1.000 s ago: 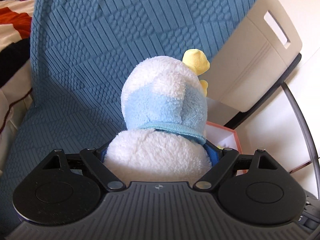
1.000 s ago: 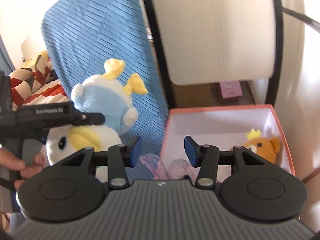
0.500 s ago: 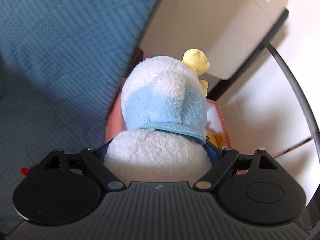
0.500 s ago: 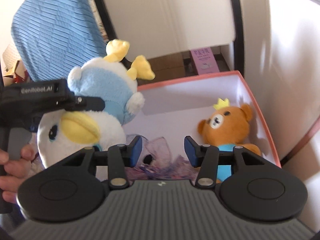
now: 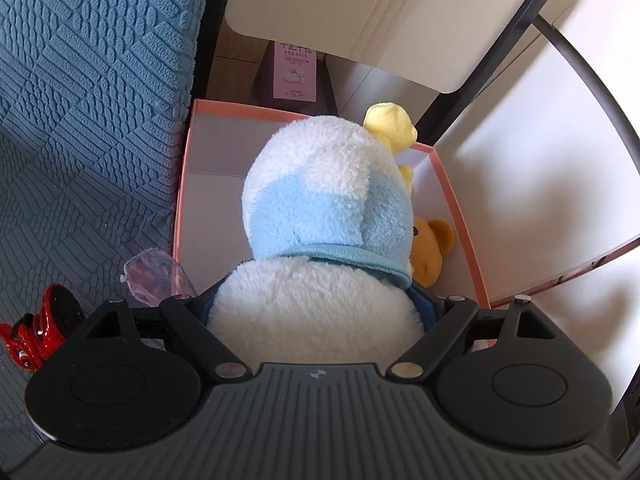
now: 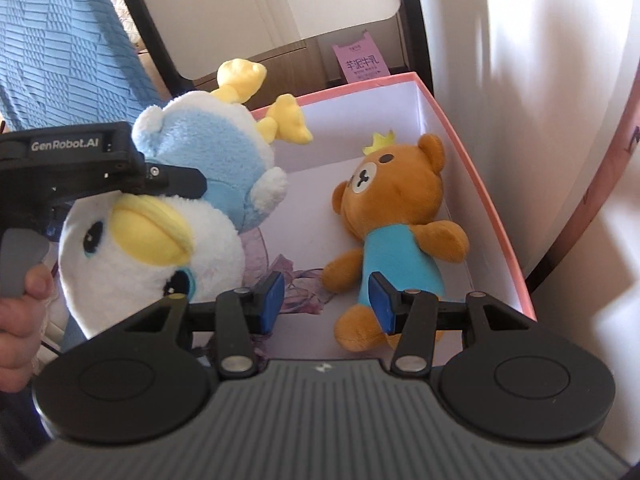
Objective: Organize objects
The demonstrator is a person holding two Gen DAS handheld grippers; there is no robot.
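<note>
A white and light-blue plush duck (image 5: 320,216) with yellow feet hangs head-down, and my left gripper (image 5: 320,308) is shut on its body. It hangs over the left side of the pink-rimmed white box (image 5: 182,184). From the right wrist the same duck (image 6: 160,248) shows its yellow bill and eyes beside the box (image 6: 492,216). A brown bear (image 6: 400,216) in a blue shirt lies on the box floor. My right gripper (image 6: 326,300) hovers open just above the bear's legs, with nothing pressed between its blue pads.
A crumpled purple sheer piece (image 6: 296,280) lies in the box's near-left corner. A red toy (image 5: 40,336) sits on the blue textured cover (image 5: 88,120). A pink carton (image 6: 362,62) stands behind the box under a beige chair with black legs. A person's hand (image 6: 20,320) holds the left gripper.
Both grippers have come down and across from the blue cover to the box. The duck, still held, now hangs over the box. The bear fills more of the right wrist view.
</note>
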